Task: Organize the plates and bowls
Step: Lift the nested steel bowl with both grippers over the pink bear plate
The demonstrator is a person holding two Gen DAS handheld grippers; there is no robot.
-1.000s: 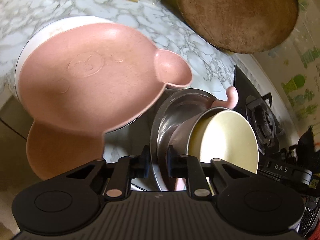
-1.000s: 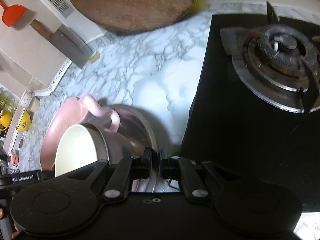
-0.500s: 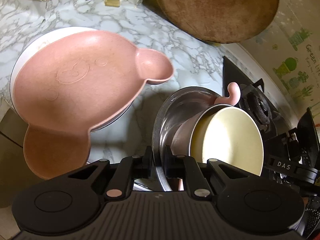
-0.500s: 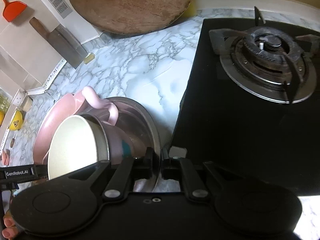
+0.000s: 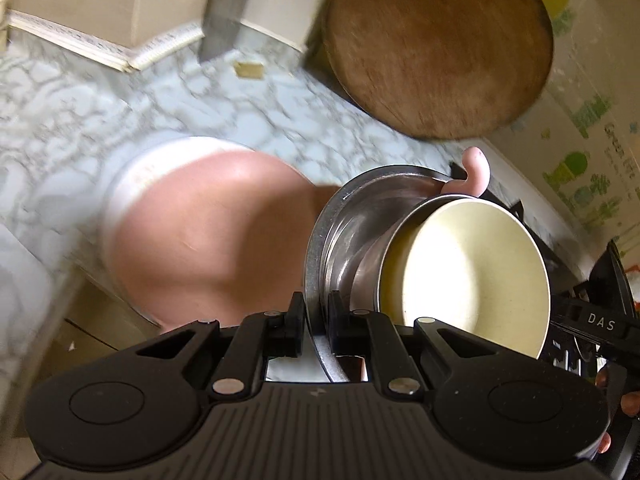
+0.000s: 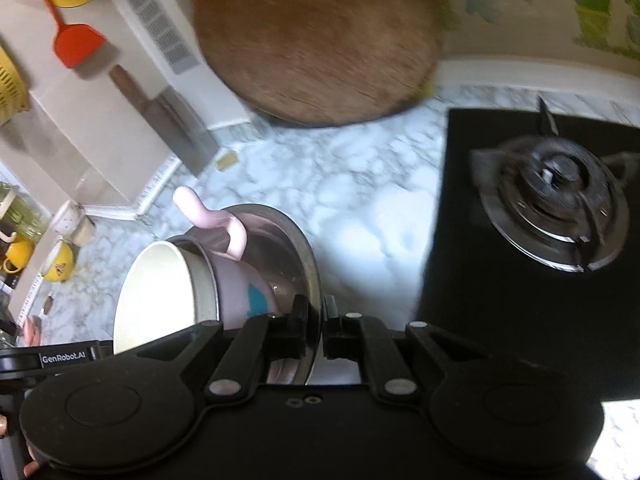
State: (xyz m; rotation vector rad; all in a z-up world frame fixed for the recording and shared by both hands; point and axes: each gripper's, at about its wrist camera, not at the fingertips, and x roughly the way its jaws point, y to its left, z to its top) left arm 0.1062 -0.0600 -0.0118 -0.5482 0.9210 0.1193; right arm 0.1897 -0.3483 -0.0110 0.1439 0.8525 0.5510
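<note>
Both hand-held grippers, L (image 5: pixel 313 322) & R (image 6: pixel 316 330), clamped on opp. rims of steel bowl (image 5: pixel 344 216), held above marble surface (image 6: pixel 352 200). Pink cup (image 6: pixel 240 280) + cream bowl (image 5: pixel 464 272) loose inside, tilted. Risk: uneven lift tips bowl, contents slide out; thin rim could slip.

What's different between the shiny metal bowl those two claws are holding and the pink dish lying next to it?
The steel bowl is shiny, round and deep; the pink plate is matte and shallow. The steel bowl is pinched at its rim by the left gripper and the right gripper, while the pink plate rests untouched on a white dish. The bowl holds a tilted cream-lined cup; the plate looks empty.
</note>
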